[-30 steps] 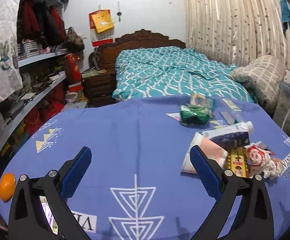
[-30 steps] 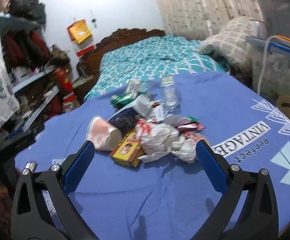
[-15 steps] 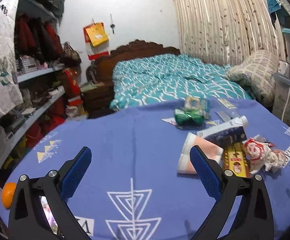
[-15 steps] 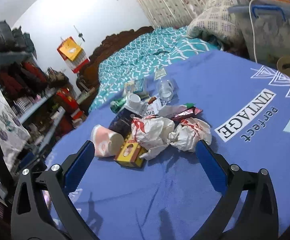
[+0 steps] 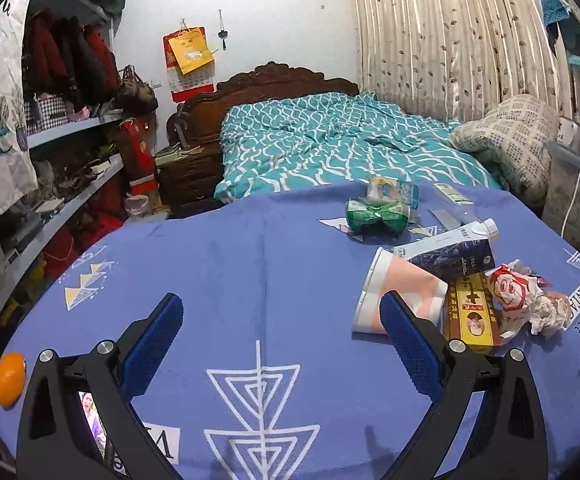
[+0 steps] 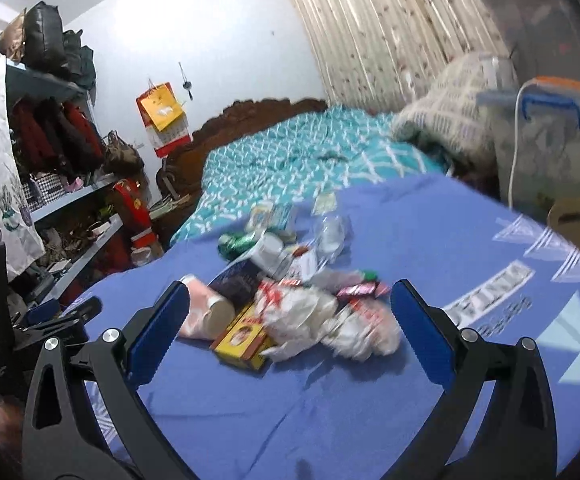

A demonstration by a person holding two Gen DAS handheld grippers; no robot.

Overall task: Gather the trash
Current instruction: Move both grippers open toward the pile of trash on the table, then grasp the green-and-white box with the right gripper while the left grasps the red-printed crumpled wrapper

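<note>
A heap of trash lies on the blue tablecloth (image 5: 249, 264): a pink paper cup (image 5: 400, 294) on its side, a dark milk carton (image 5: 448, 254), a yellow box (image 5: 470, 312), crumpled white-and-red wrappers (image 5: 526, 300) and a crushed green can (image 5: 376, 214). My left gripper (image 5: 279, 326) is open above bare cloth, left of the heap, its right finger overlapping the cup. In the right wrist view my right gripper (image 6: 290, 316) is open around the heap, with the cup (image 6: 201, 312), yellow box (image 6: 243, 338) and wrappers (image 6: 318, 312) between its fingers; that view is blurred.
An orange (image 5: 9, 374) sits at the table's left edge. Behind the table are a bed with a teal cover (image 5: 330, 148) and cluttered shelves (image 5: 49, 168) on the left. Plastic storage bins (image 6: 546, 140) and a wooden stool (image 6: 578, 216) stand on the right.
The right gripper has dropped toward the heap, which now fills the space between its fingers. The left gripper has shifted only slightly, still open.
</note>
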